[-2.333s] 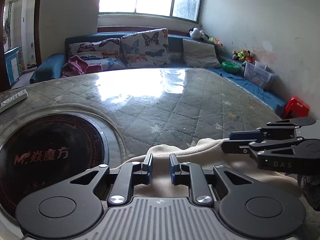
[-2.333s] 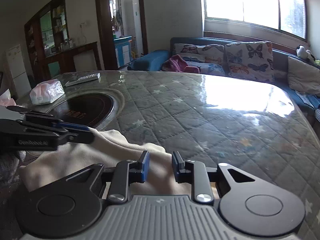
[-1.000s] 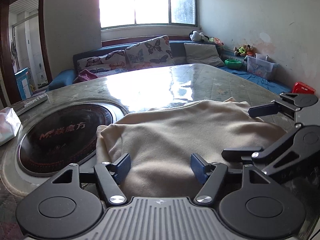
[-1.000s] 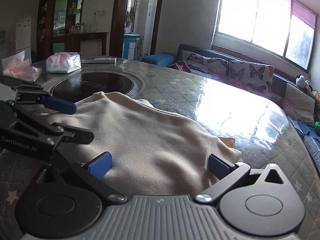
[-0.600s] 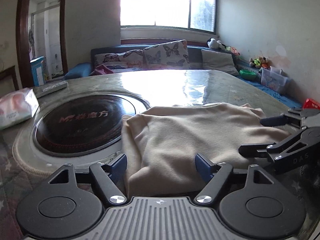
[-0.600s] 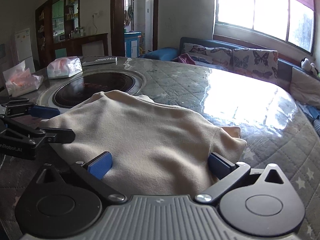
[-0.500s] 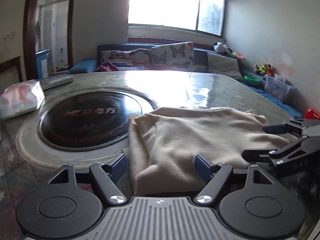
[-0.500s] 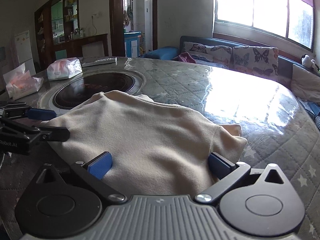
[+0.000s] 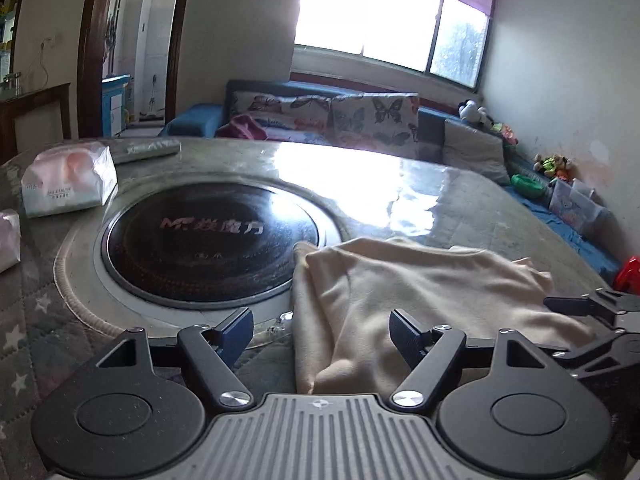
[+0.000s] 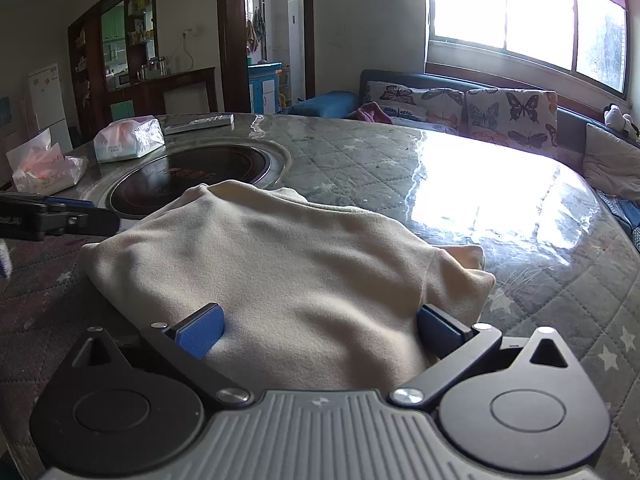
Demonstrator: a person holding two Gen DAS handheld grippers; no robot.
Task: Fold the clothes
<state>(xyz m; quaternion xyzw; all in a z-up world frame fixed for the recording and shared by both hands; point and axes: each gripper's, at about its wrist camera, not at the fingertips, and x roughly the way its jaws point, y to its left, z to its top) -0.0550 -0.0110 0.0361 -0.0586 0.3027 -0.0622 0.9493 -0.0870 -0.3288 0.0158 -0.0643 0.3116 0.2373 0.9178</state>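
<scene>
So I've got the cream garment (image 10: pixel 280 272) lying in a loose folded bundle on the table (image 10: pixel 520 264), its far corner draped onto the rim of the dark round hotplate (image 9: pixel 208 236) set into the top. My left gripper (image 9: pixel 322 330) has its fingers spread wide with nothing pinched; only the left edge of the cloth lies between them, the pads clear of it. My right gripper (image 10: pixel 320 326) is spread wider, straddling the near hem, and as far as I can tell it isn't clamping anything either. What worries me: the near left edge is a stack of layers, so if I close there I could easily grab just the top one and peel the fold apart instead of moving the whole thing. The table looks glossy and slick too, so a one-sided tug would probably slide or skew the bundle rather than crease it. And that bit sticking out on the right (image 10: pixel 464 256) looks ready to flop loose if I lift unevenly.
</scene>
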